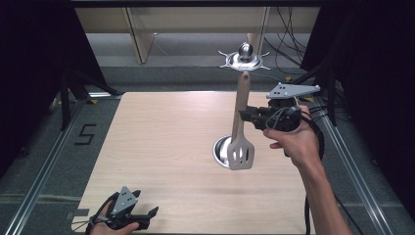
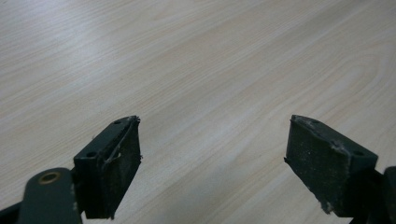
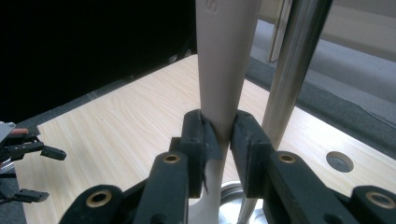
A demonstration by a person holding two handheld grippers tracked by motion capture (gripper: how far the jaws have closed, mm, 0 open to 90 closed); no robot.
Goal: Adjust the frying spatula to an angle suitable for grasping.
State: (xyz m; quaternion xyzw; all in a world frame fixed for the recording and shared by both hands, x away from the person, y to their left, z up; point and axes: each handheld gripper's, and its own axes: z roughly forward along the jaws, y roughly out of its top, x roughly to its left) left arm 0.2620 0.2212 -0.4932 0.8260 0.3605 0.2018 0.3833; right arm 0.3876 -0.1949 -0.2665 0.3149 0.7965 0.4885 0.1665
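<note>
The right gripper (image 1: 243, 114), jaws clenched on a slotted spatula (image 1: 240, 132) mid-handle, hangs it blade-down over a steel bowl (image 1: 221, 149) on the surface (image 1: 161, 142); the narrow grip risks pivoting. The left gripper (image 1: 147, 215) rests with jaws released.

Overhead light is falling evenly on the pale wooden table (image 1: 161, 147), while the room's sides are sinking into near black. Soft shadows are lying under the spatula (image 1: 241, 142) and beside the metal base (image 1: 222, 152), whose rim is catching a glint. In the left gripper view a broad sheen is washing across the wood grain, and the near pads (image 2: 112, 172) are looking slightly soft. In the right gripper view the steel pole (image 3: 289, 70) is gleaming, the close handle blurring.
</note>
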